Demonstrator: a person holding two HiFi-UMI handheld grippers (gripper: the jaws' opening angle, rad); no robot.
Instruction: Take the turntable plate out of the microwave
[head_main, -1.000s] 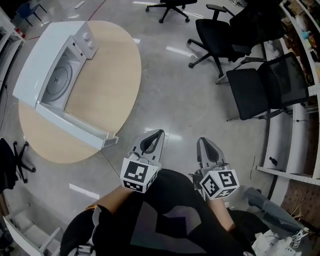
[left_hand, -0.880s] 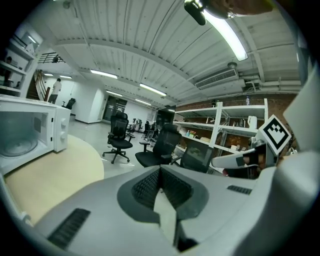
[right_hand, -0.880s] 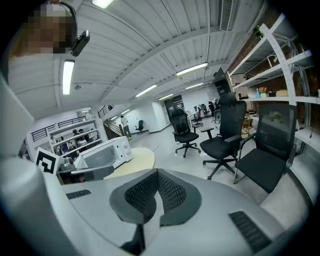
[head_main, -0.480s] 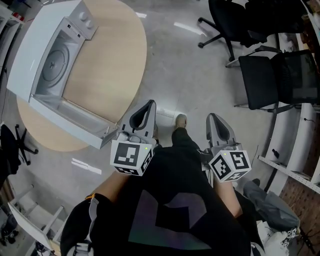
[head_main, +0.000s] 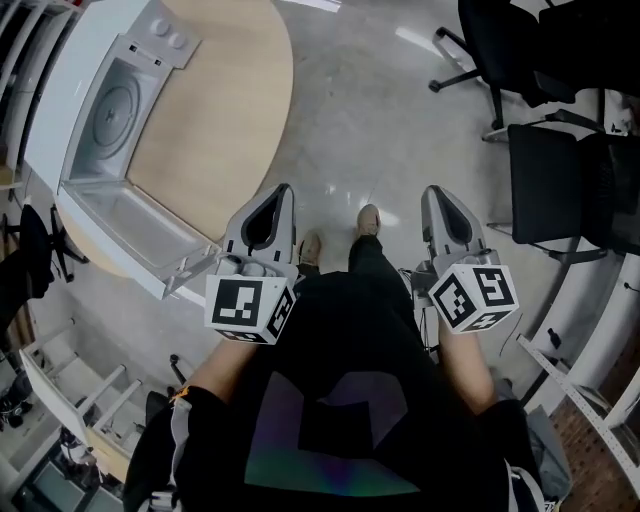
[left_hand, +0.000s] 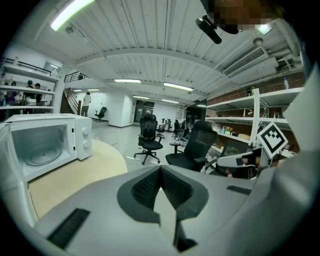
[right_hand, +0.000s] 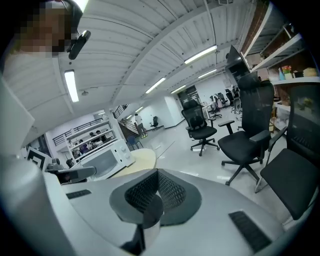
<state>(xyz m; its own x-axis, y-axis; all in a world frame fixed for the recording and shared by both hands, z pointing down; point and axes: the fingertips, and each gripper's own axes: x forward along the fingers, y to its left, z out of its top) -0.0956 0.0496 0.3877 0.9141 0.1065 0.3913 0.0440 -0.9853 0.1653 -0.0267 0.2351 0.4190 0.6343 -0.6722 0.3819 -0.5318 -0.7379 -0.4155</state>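
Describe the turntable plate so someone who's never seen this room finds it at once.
At the head view's upper left is a round wooden table bearing a white microwave, door open. The turntable plate is the round disc on its cavity floor, the only circular thing inside.

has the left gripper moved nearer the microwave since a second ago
Yes. The left gripper has moved toward the open microwave door, and is now beside its near corner.
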